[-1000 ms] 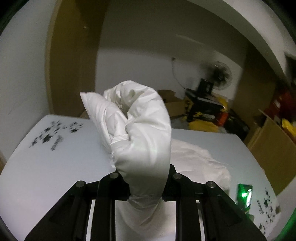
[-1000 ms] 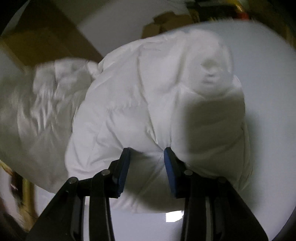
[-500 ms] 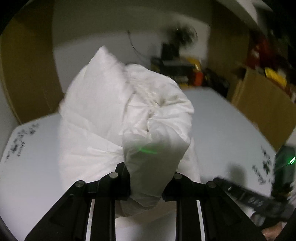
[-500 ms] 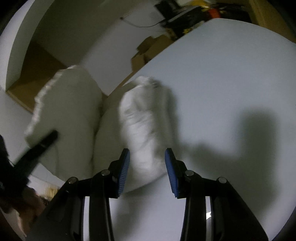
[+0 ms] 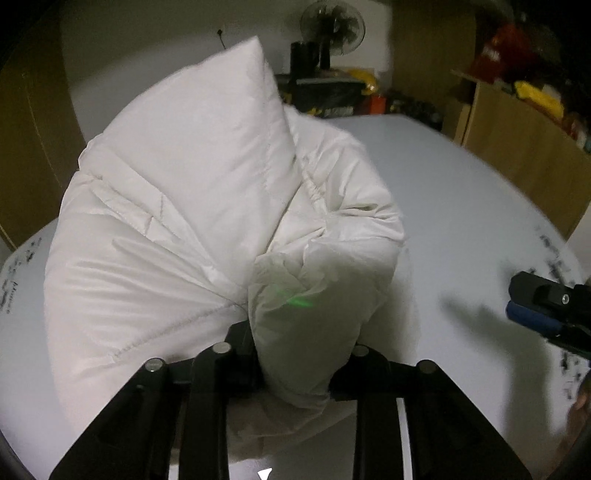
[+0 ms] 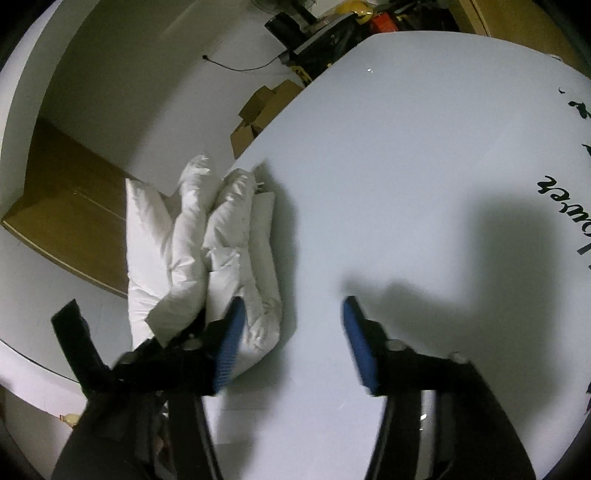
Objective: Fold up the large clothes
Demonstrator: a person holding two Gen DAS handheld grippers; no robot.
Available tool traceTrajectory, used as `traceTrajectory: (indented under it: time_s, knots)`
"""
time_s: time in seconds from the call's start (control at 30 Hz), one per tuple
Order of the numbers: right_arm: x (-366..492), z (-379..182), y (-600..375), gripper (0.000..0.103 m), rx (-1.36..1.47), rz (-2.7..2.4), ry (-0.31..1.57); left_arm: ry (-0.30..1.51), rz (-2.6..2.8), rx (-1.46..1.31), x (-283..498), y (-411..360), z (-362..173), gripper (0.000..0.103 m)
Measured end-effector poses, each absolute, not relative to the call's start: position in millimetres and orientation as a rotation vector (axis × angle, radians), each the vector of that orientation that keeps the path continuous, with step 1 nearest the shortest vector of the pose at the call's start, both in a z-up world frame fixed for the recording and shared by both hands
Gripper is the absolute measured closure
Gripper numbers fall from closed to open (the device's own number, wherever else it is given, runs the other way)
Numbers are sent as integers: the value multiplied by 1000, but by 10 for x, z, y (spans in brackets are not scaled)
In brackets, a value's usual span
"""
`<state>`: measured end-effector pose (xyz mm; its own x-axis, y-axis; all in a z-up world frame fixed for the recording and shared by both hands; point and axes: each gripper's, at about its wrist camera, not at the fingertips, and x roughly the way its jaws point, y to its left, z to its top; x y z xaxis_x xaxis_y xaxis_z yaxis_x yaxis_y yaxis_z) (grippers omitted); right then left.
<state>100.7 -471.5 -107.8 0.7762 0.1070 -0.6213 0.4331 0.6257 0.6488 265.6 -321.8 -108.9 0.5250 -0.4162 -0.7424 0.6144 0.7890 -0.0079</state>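
Note:
A white puffy jacket (image 5: 192,206) lies bunched on the white table (image 5: 461,221). My left gripper (image 5: 295,347) has a thick fold of it between its black fingers. The jaws are opening, but the padding still fills the gap and touches both sides. In the right wrist view the jacket (image 6: 229,236) lies in long folds near the table's left edge, with the left gripper (image 6: 177,339) gripping its near end. My right gripper (image 6: 291,306) hovers over the bare table (image 6: 406,147) just right of the jacket. Its blue pads (image 6: 231,339) are spreading with nothing between them. It also shows as the right gripper (image 5: 546,314) at the frame's right edge.
Black lettering (image 6: 554,192) is printed on the table's right side. Beyond the far edge stand a fan (image 5: 332,29), cardboard boxes (image 6: 266,110) and cluttered shelves (image 5: 517,96). A brown wooden panel (image 6: 70,206) lines the wall on the left.
The right gripper has let go of the jacket, opened wide and drawn off to the right. The left gripper has brought the bundle down onto the table, and its jaws stand slightly wider.

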Motion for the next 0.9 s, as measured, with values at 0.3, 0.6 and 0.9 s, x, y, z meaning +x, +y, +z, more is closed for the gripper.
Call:
traceTrajectory:
  time_s: [0.3,0.6,0.9]
  knots:
    - [1219,-410,-4539,23,756,-111,641,645,-864,163,1906,-2311,-633,0]
    - [2656,-284,-3969,22,673,207,901,674,-745,-67,1975,-1296,-400,0]
    - [2584,-572,-3866,22,448,189,1093,704,-736,-124,2101,-796,-428,0]
